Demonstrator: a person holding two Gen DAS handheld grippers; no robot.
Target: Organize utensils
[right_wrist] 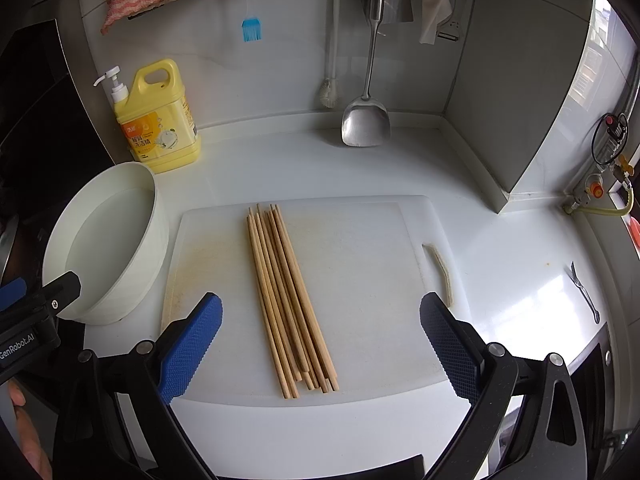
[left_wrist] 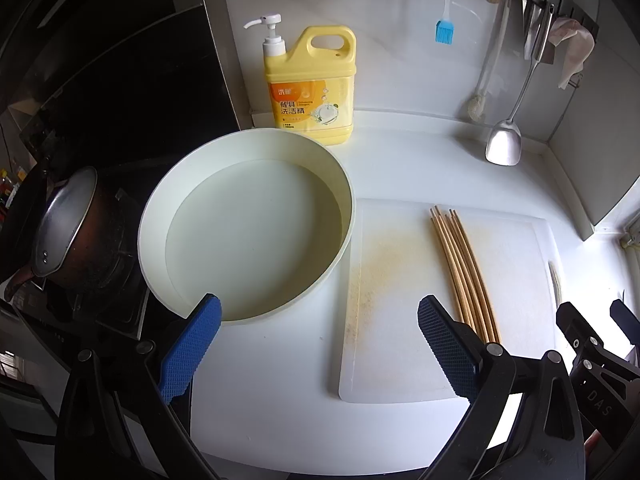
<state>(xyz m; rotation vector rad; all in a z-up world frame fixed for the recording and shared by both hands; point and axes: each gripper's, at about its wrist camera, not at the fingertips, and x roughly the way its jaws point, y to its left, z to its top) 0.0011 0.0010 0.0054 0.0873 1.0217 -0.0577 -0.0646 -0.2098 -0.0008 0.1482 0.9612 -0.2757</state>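
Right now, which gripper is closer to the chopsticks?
Right. The right gripper hangs open over the chopsticks; the left gripper hangs beside them, nearer the basin.

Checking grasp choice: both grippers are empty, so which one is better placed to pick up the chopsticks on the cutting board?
Probably the right gripper: open, with the chopsticks lying between its fingers. The left gripper, also open, faces the gap between basin and cutting board.
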